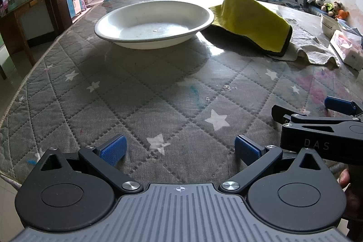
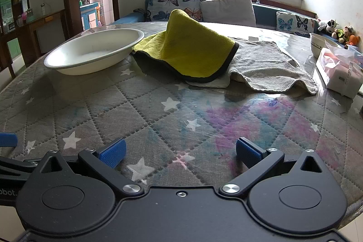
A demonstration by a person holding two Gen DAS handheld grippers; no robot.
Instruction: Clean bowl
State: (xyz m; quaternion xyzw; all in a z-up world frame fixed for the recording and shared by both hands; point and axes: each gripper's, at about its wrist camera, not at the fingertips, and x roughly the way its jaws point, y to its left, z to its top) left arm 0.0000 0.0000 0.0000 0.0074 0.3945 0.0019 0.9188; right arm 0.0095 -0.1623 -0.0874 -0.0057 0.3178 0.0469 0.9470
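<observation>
Both tongs hang low in frame, jaws apart and empty: left gripper (image 1: 180, 149), right gripper (image 2: 180, 150). Upper centre, the white bowl (image 1: 154, 24) sits untouched; the yellow cloth (image 2: 188, 53) touches its rim. Cleaning looks unstarted.

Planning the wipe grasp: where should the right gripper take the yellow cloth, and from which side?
Pinch the raised peak of the yellow cloth from above. It tents up clear of the table, beside the white bowl, while its edges lie flat on the grey towel. The right gripper is open.
</observation>
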